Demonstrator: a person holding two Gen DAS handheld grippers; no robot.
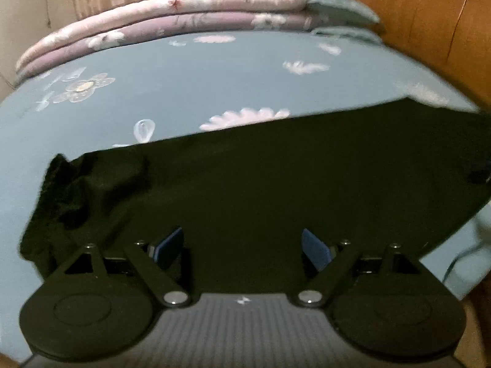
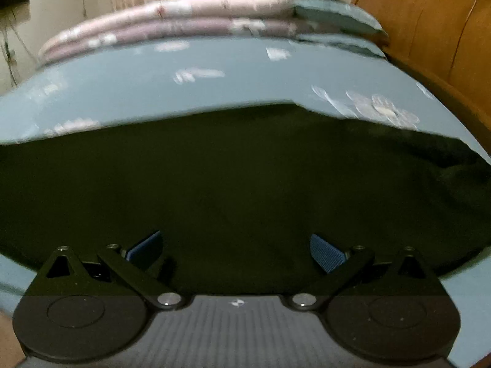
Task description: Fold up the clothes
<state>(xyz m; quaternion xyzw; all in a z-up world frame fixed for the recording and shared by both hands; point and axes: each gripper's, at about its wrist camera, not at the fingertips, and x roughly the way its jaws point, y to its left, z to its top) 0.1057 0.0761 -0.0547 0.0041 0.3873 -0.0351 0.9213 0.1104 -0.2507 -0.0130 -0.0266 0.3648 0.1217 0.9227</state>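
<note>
Blue flowered bedding covers the bed (image 1: 214, 70) I am working over, and both my views are smeared, so fine detail is unreliable. Nearest me, the left gripper (image 1: 242, 247) has its jaws spread wide with nothing between the pads, hanging over the near part of the dark garment (image 1: 276, 178). The right gripper (image 2: 236, 250) shows the same: jaws wide apart, empty, dark cloth beneath. That garment lies spread flat across the near side of the bed, its left end bunched into a rumpled sleeve or corner (image 1: 70, 184).

My worry is contrast: black cloth swallows its own hems, so I could close on one layer short of an edge, or pinch the bedding with it. Beyond, the folded quilts (image 1: 184, 12) at the far edge leave limited room to fold.
</note>
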